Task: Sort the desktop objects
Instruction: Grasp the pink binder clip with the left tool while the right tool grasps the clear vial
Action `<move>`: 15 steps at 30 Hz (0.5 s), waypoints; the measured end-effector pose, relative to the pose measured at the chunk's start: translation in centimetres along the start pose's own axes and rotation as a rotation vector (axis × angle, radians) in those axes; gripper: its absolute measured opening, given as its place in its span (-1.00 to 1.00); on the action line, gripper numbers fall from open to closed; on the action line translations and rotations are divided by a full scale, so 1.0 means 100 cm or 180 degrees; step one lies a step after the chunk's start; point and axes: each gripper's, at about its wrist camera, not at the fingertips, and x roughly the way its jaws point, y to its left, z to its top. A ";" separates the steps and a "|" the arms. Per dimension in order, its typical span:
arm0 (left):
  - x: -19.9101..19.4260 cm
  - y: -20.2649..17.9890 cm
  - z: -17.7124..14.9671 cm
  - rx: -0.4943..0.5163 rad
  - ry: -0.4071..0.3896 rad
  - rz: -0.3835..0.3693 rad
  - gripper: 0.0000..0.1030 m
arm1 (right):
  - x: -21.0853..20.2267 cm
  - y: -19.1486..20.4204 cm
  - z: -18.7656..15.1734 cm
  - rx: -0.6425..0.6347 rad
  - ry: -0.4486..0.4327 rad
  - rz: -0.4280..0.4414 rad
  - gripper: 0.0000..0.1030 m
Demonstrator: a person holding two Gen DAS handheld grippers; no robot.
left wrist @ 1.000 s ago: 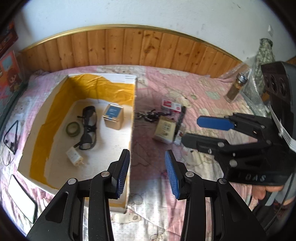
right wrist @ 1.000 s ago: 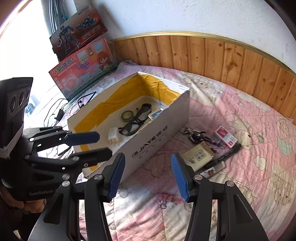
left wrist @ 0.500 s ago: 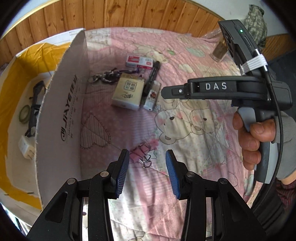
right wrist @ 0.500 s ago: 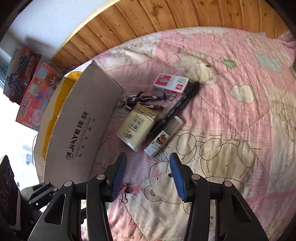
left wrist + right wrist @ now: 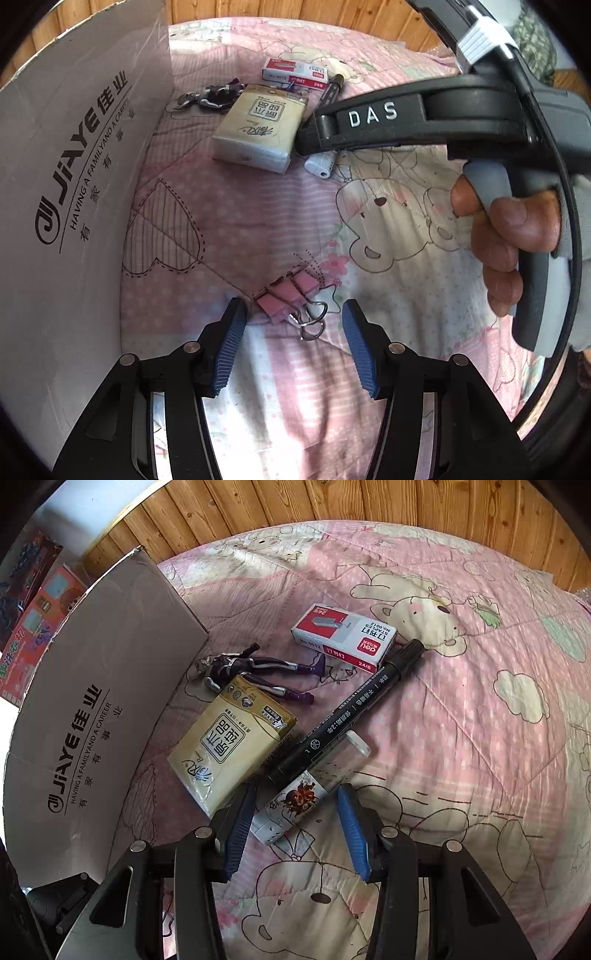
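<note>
My left gripper (image 5: pixel 291 317) is open, low over the pink quilt, its tips on either side of a pink binder clip (image 5: pixel 288 297). My right gripper (image 5: pixel 295 805) is open, its tips flanking the near end of a small white printed box (image 5: pixel 295 801). A black marker (image 5: pixel 354 709) lies beside and partly on that box. A tissue pack (image 5: pixel 229 749), a red staples box (image 5: pixel 343 637) and a purple toy figure (image 5: pixel 255 668) lie beyond. The cardboard box (image 5: pixel 92 709) stands on the left in both views (image 5: pixel 74 166).
The right gripper's body (image 5: pixel 424 118) and the hand holding it cross the upper right of the left wrist view. A wooden headboard (image 5: pixel 332 509) runs along the far edge. Colourful toy boxes (image 5: pixel 26 605) stand far left.
Both grippers have dropped from high over the cardboard box toward the quilt. The left has closed in on the binder clip, the right on the white printed box. Both stayed open.
</note>
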 end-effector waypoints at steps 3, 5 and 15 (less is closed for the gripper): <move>0.001 -0.002 0.001 -0.0024 -0.0081 -0.0024 0.19 | -0.001 -0.002 -0.001 -0.0049 -0.0041 0.0018 -0.06; 0.002 -0.005 0.000 0.0035 -0.0163 0.0041 0.13 | -0.001 -0.005 -0.002 -0.0068 -0.0044 -0.0023 -0.32; -0.010 -0.004 -0.004 0.0096 -0.0263 0.0003 -0.28 | -0.021 -0.031 -0.001 0.0067 -0.0023 0.0135 -0.77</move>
